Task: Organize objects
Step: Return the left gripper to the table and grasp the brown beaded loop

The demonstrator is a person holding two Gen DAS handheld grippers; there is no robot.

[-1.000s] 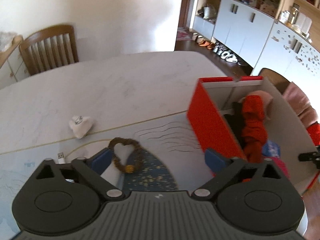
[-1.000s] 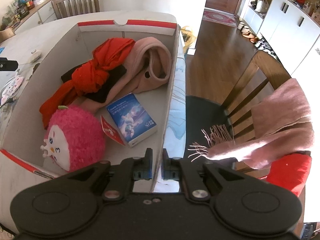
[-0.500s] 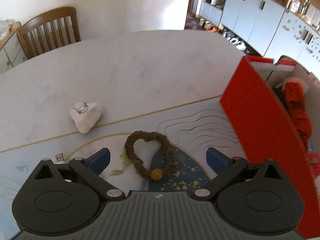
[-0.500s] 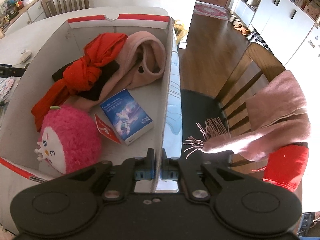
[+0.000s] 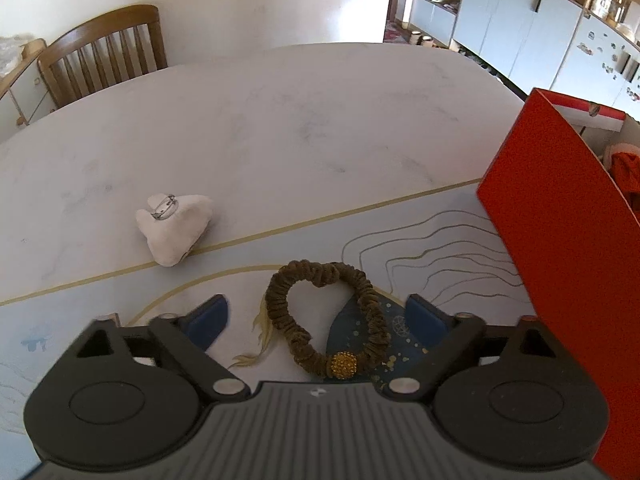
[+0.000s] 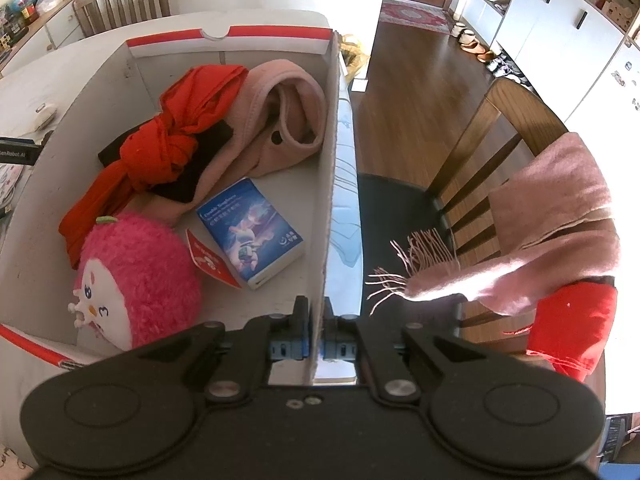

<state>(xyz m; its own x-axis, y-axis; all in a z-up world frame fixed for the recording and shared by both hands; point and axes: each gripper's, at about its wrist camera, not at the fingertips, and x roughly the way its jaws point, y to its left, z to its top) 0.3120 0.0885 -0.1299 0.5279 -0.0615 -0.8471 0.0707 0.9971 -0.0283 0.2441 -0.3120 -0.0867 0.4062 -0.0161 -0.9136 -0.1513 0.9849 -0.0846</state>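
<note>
Between the blue pads of the left hand-held gripper [image 5: 316,316], on the patterned mat of the table [image 5: 280,120], lies a brown scrunchie [image 5: 326,314] with a gold bead; the jaws are closing around it but do not yet press it. It looks light, soft and squashy, so pinching across the gathered band should hold. The right hand-held gripper [image 6: 316,346] is clamped on the box [image 6: 326,208] wall. Nearby sit a white heart-shaped brooch [image 5: 174,232], just beside; nothing blocks the grasp.

One scrunchie [image 5: 328,316], one brooch [image 5: 174,232], one box [image 6: 224,42], one plush [image 6: 136,280], two chairs [image 5: 104,54].
</note>
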